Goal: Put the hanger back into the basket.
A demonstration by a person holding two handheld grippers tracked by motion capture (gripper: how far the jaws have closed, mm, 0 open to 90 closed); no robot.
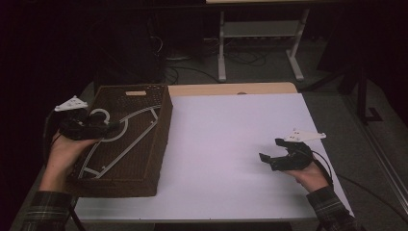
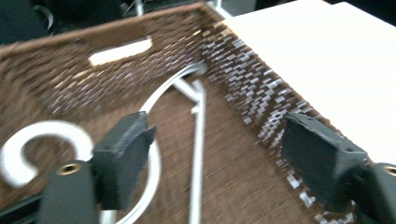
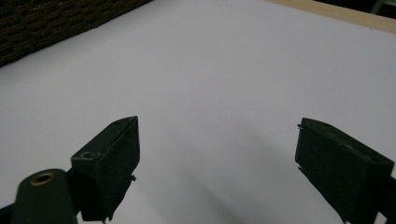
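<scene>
Lying in wicker basket [image 1: 156, 139], white hanger [image 1: 126, 137]; left hand-held gripper [image 1: 98, 122] agape above; right hand-held gripper [image 1: 270, 150] agape, apart

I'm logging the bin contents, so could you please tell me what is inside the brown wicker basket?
A white hanger lies flat on the floor of the basket. The open left claw and the hand cover its hook end and the corner beneath them.
</scene>
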